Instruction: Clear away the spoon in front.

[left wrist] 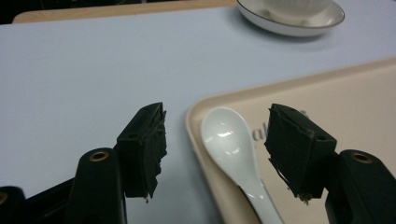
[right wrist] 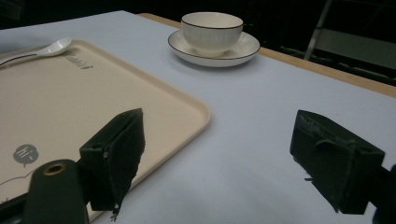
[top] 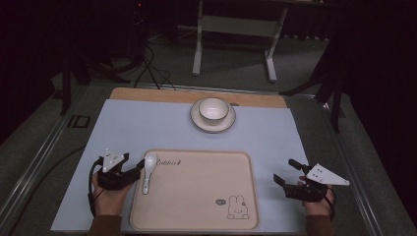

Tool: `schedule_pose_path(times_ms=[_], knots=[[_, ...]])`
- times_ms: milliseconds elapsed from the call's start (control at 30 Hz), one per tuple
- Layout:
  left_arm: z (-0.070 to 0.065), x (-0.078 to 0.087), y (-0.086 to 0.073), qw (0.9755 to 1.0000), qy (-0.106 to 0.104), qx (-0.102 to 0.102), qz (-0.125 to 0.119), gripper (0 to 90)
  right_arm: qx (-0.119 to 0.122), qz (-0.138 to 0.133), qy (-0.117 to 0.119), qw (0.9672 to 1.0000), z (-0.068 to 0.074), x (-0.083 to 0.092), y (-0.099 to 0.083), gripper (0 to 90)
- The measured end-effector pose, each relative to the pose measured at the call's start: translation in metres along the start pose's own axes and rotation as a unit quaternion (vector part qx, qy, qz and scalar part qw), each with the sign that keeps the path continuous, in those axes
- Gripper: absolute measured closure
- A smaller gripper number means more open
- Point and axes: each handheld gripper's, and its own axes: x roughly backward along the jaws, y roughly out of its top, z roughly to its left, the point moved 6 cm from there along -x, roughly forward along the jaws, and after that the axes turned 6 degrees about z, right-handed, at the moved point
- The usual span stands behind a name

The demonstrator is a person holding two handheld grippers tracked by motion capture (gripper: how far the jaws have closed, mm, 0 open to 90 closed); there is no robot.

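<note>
My left claw (left wrist: 215, 154) stands wide, its jaws either side of the white spoon (left wrist: 233, 154), not pressing it. The spoon lies on the beige tray (top: 196, 196). My right claw (right wrist: 219, 163) gapes wide over the worktop (right wrist: 243, 140), holding nothing.

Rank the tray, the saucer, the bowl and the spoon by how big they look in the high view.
1. tray
2. saucer
3. bowl
4. spoon, longer than the bowl is wide, but far slimmer.
</note>
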Motion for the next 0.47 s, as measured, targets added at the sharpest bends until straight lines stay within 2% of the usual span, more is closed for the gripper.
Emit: schedule_pose_path(times_ms=[233,467], knots=[[0.022,0.003,0.005,0.9997,-0.001,-0.015,-0.017,38.4,-0.010,-0.002,-0.004,0.9999,-0.004,0.002,-0.002,17.4],[0.041,0.003,0.006,0.9996,0.004,0.010,-0.026,38.5,-0.013,-0.002,-0.007,0.9999,-0.008,0.003,-0.003,17.5]])
